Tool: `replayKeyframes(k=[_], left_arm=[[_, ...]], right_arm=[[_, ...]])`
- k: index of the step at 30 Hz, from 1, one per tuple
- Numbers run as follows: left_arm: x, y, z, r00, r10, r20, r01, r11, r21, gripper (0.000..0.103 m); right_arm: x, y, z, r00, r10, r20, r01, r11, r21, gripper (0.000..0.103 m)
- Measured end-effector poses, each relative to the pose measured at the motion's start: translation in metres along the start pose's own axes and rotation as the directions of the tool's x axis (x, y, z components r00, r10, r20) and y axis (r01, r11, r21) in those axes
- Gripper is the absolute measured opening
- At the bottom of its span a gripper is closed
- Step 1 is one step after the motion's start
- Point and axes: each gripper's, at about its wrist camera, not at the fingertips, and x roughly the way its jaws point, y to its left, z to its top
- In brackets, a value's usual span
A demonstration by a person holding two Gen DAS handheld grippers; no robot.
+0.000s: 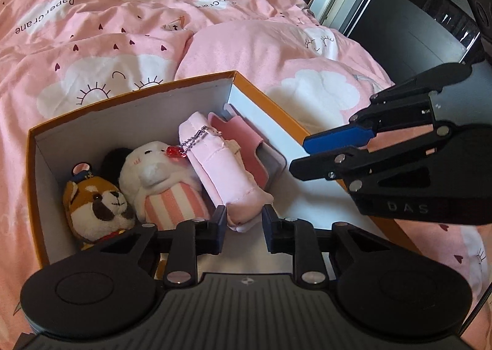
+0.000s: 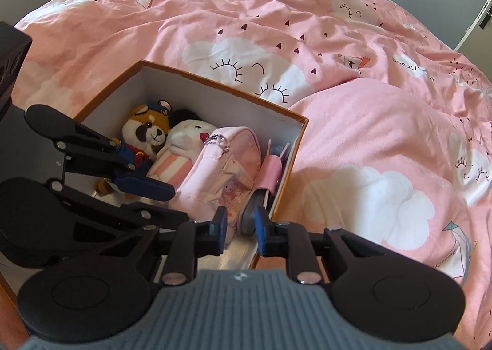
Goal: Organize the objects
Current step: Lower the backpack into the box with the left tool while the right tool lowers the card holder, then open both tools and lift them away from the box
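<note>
- The left gripper (image 1: 243, 228) hovered over the near end of the orange cardboard box with white interior (image 1: 138, 117), its fingers apart and clamping nothing.
- The pale pink fabric pouch with ball chain (image 1: 221, 171) lay directly ahead of the left fingertips, its near end showing in the gap between them — contact could not be determined.
- The right gripper (image 2: 241, 228) was positioned at the near right corner of the same box (image 2: 215, 88), fingers parted and empty.
- The pink case with grey edge (image 2: 261, 193) stood on edge just ahead of the right fingertips, against the box wall.
- Left of the pouch, the white plush toy in pink-striped clothing (image 1: 160, 177) lay touching the brown-and-white plush animal with a blue cap (image 1: 98, 205) at the far left of the box.
- A red charm (image 1: 173, 151) hung on the chain against the white plush.
- The box rested on the pink cloud-print duvet (image 2: 338, 104).
</note>
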Motion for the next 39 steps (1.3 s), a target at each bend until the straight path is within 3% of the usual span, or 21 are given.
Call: replayKeyframes(k=[4, 6, 13, 21, 25, 32, 39], left_arm=[[0.002, -0.008, 0.008, 0.999, -0.018, 0.03, 0.018, 0.999, 0.03, 0.01], [0.008, -0.011, 0.014, 1.0, 0.0, 0.025, -0.001, 0.999, 0.042, 0.01], [0.019, -0.015, 0.019, 0.999, 0.038, 0.015, -0.039, 0.995, 0.09, 0.012], [0.007, -0.011, 0.018, 0.997, 0.068, 0.019, -0.069, 0.997, 0.041, 0.028], [-0.012, -0.013, 0.013, 0.992, 0.116, 0.049, -0.118, 0.993, 0.02, 0.04], [-0.07, -0.014, -0.008, 0.964, 0.216, 0.155, -0.216, 0.976, -0.019, 0.042], [-0.128, -0.004, -0.033, 0.926, 0.293, 0.239, -0.284, 0.956, -0.073, 0.041]], right_arm=[[0.0, 0.0, -0.002, 1.0, -0.004, -0.001, 0.004, 1.0, -0.017, 0.014], [0.001, -0.003, -0.001, 1.0, -0.008, -0.002, 0.008, 1.0, -0.007, 0.009], [0.007, -0.008, -0.001, 1.0, -0.006, -0.006, 0.006, 0.999, 0.031, 0.009], [0.002, -0.007, -0.003, 1.0, -0.003, 0.008, 0.002, 0.999, 0.05, 0.01], [-0.01, -0.001, -0.006, 0.999, -0.015, 0.041, 0.012, 0.997, 0.071, 0.011], [-0.038, 0.019, -0.016, 0.985, -0.016, 0.173, -0.018, 0.981, 0.192, 0.046], [-0.049, 0.058, -0.026, 0.956, 0.044, 0.291, -0.141, 0.936, 0.321, 0.062]])
